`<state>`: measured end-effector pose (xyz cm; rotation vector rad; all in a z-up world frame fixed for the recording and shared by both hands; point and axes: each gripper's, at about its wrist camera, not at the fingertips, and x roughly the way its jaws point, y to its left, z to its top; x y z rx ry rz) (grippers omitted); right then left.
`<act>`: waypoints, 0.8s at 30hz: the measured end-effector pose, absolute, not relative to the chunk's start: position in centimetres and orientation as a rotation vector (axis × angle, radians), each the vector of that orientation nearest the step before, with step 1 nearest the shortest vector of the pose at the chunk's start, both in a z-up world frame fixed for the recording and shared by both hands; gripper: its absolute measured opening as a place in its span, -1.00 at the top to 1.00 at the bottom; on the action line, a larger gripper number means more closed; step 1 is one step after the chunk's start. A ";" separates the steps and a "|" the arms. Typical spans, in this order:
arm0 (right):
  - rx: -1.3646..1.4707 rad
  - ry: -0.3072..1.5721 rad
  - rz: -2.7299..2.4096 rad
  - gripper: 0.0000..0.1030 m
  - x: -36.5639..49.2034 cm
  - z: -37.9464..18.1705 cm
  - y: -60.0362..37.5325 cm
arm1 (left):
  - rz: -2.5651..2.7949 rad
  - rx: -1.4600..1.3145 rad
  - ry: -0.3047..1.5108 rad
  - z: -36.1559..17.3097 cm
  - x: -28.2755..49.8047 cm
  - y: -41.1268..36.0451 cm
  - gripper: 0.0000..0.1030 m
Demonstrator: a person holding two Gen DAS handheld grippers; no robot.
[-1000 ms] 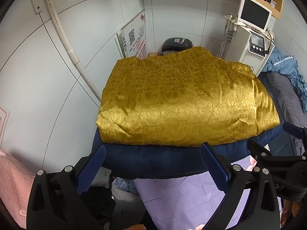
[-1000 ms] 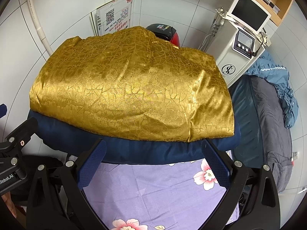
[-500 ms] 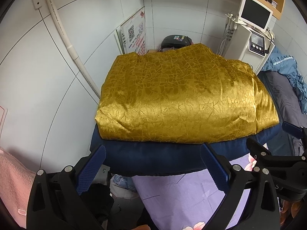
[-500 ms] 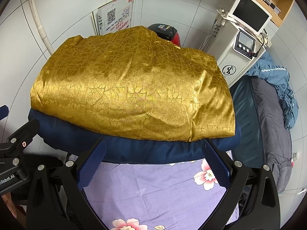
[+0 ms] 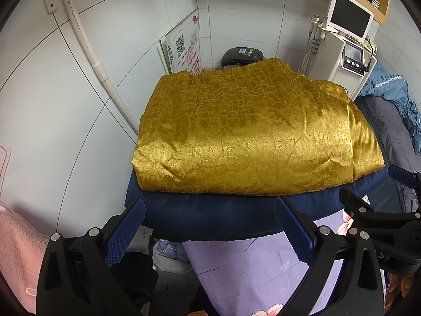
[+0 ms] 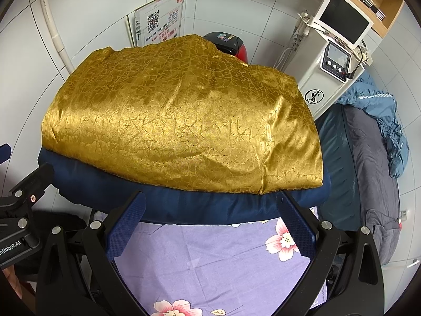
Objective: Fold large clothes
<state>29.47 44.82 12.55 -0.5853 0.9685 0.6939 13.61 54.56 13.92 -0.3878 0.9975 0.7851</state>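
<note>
A large padded garment, gold brocade (image 5: pixel 250 134) outside with a navy lining (image 5: pixel 215 213) showing along its near edge, lies folded in a thick rectangle on a purple flowered sheet (image 5: pixel 252 271). It also shows in the right wrist view (image 6: pixel 184 115), navy edge (image 6: pixel 210 205) nearest me. My left gripper (image 5: pixel 210 226) is open and empty, its blue pads just short of the near left part of the navy edge. My right gripper (image 6: pixel 210 221) is open and empty at the near right part of the edge.
White tiled walls close in at the left and back, with a pipe (image 5: pixel 86 50) and a QR sign (image 5: pixel 184 50). A white machine with a screen (image 6: pixel 334 50) stands at back right. Dark grey and blue bedding (image 6: pixel 368 158) lies to the right. A pink towel (image 5: pixel 15 250) is at far left.
Both grippers have drawn back slightly from the garment, so it sits a little farther up in each view. The garment itself has not moved. Both grippers stay open.
</note>
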 end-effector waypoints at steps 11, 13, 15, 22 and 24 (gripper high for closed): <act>-0.588 0.968 0.696 -0.91 29.3 12.4 44.9 | 0.785 -0.379 1.000 13.9 13.6 54.5 -0.88; -0.588 0.969 0.695 -0.91 29.3 12.4 44.8 | 0.788 -0.378 1.000 13.9 13.6 54.4 -0.88; -0.587 0.969 0.695 -0.91 29.2 12.4 44.8 | 0.789 -0.377 0.999 13.9 13.6 54.4 -0.88; -0.589 0.965 0.698 -0.91 29.1 12.4 44.7 | 0.773 -0.398 1.001 13.8 13.6 54.5 -0.88; -0.590 0.963 0.699 -0.91 29.0 12.4 44.7 | 0.764 -0.407 1.004 13.7 13.7 54.5 -0.88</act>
